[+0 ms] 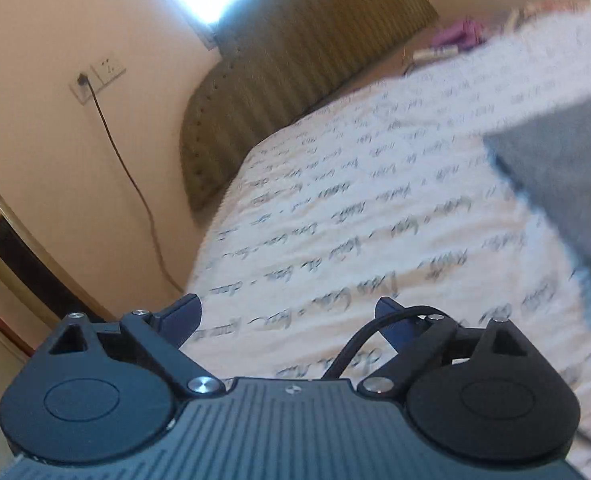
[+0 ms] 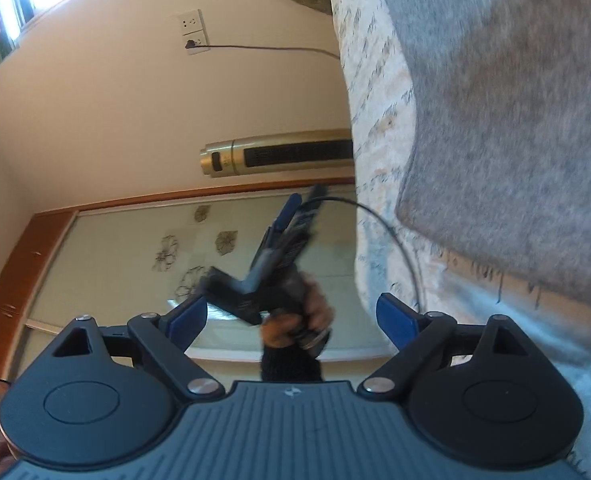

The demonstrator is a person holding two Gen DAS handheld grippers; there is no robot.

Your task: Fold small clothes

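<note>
A grey garment (image 1: 567,184) lies on the white bedsheet (image 1: 335,208) printed with script, at the right edge of the left wrist view. My left gripper (image 1: 287,316) hovers over the sheet to the garment's left, open and holding nothing. The right wrist view is rolled sideways, so the grey garment (image 2: 507,112) fills its upper right, spread on the bedsheet (image 2: 375,92). My right gripper (image 2: 291,316) is open and empty, left of and off the cloth. Beyond it, a hand (image 2: 315,316) holds the left gripper (image 2: 303,204) off the bed's edge.
An olive padded headboard (image 1: 287,72) stands behind the bed. A wall socket (image 1: 95,76) has a dark cable running down beside the mattress. A gold tower heater (image 2: 279,156) and a flower-patterned glass door (image 2: 135,264) stand by the bed. Pink items (image 1: 455,34) lie past the bed.
</note>
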